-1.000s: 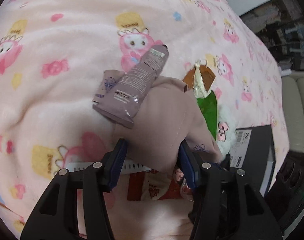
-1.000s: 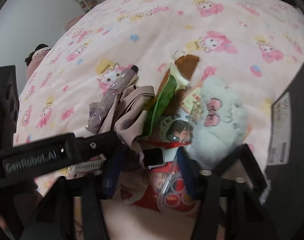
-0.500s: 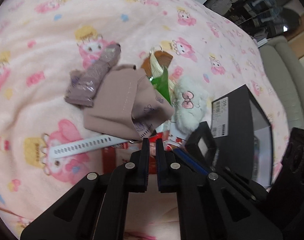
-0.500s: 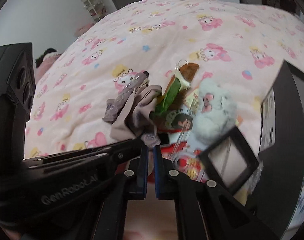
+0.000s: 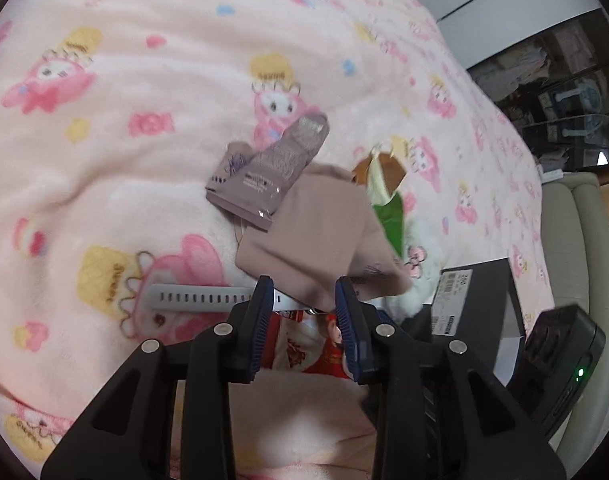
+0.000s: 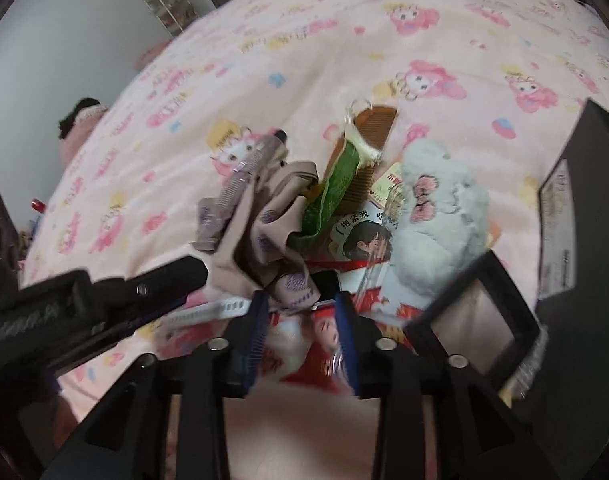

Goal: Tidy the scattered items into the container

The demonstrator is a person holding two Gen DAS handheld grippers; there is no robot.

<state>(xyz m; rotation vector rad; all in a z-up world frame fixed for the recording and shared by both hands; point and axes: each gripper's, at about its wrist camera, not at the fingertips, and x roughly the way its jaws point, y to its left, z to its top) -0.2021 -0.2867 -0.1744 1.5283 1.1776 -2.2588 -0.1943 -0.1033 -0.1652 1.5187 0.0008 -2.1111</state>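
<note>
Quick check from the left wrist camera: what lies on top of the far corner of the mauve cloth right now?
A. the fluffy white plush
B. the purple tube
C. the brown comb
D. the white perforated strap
B: in the left wrist view the purple tube rests with its crimped end overlapping the far corner of the mauve cloth, while the white perforated strap pokes out from under the cloth's near edge.

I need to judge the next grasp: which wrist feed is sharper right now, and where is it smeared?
Left wrist view: mostly sharp; the mauve cloth and tube read clearly, soft only at the fisheye rim. Right wrist view: motion-smeared low down, around the right gripper, the left gripper and the black frame; the comb stays legible.
</note>
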